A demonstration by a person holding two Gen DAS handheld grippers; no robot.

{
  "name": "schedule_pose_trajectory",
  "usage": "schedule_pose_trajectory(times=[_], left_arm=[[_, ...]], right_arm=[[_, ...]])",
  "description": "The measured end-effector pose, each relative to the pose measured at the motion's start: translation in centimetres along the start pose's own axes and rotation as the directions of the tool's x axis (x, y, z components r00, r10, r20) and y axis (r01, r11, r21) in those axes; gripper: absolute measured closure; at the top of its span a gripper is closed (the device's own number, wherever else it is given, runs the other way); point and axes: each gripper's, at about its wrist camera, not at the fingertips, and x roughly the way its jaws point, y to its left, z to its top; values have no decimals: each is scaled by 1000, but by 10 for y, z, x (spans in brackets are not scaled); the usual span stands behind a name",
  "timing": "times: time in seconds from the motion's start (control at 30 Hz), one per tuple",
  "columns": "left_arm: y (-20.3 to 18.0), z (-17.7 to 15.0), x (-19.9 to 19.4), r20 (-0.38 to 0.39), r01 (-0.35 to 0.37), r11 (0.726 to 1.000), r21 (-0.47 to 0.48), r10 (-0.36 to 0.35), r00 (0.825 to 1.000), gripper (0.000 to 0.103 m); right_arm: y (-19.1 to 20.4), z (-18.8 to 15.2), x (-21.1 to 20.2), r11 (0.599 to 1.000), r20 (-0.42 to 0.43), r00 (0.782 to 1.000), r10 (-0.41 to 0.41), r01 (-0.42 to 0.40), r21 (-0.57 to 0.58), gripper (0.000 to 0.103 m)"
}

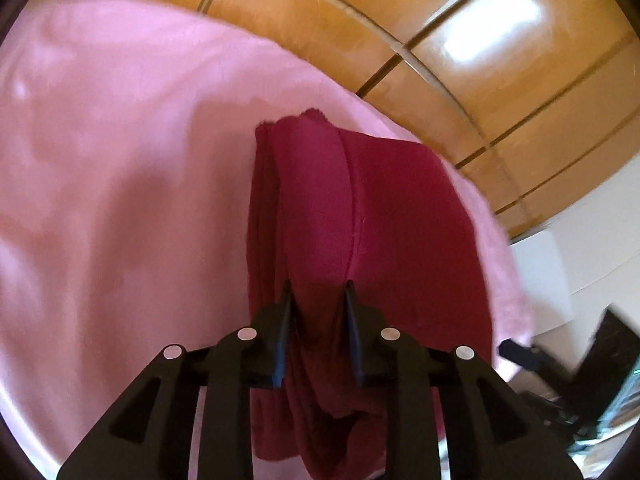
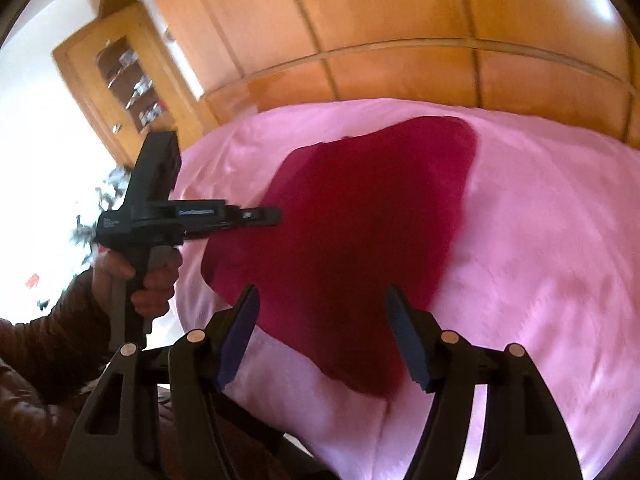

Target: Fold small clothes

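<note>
Item: crimson garment (image 2: 360, 232), lying on the pink sheet (image 2: 540, 240), one bunched fold clenched in my left gripper (image 1: 318, 292); my right gripper (image 2: 322, 300) hovers above it, jaws released.

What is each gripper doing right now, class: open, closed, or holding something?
Left gripper: closed on a bunched fold of the dark red garment.
Right gripper: open, empty, above the garment.
</note>
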Motion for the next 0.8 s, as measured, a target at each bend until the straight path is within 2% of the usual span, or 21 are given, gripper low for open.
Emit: schedule_pose_trajectory(times=[0.1,0.13,0.17,0.23,0.3,0.37,0.43,0.5,0.6,0.7,0.8], left_arm=[[-4,-6,4,9,-88,993,77,88,996,77],[1,-7,8,-1,-92,993,69,93,996,74],[7,-7,9,-10,-77,996,39,77,997,66],[13,-6,2,0,-72,997,1,72,997,62],[9,-4,-9,28,-84,996,0,84,996,62],[-3,0,-20,80,-94,995,16,92,993,62],[-16,2,-34,139,-73,996,45,66,988,62],[-31,4,-41,187,-79,993,90,61,980,62],[-47,5,-32,207,-124,981,147,92,974,62],[-51,2,-13,175,-150,975,166,121,977,62],[-51,-2,-5,174,-173,969,178,142,974,62]], right_arm=[[8,-21,41,997,-117,992,-55,48,-58,38],[9,-32,52,995,-133,988,-78,70,-67,38],[11,-37,55,992,-119,988,-100,90,-88,37],[20,-38,52,984,-103,986,-131,117,-135,32],[18,-34,47,990,-98,990,-101,90,-107,26],[14,-29,45,992,-100,991,-91,82,-93,25],[8,-23,35,997,-96,994,-57,51,-65,26],[4,-15,22,1000,-73,997,-22,20,-24,26],[-16,2,-7,998,7,1000,-12,12,61,26],[-36,29,-20,990,77,995,-57,46,131,26],[-52,50,-18,979,114,989,-96,73,188,26]])
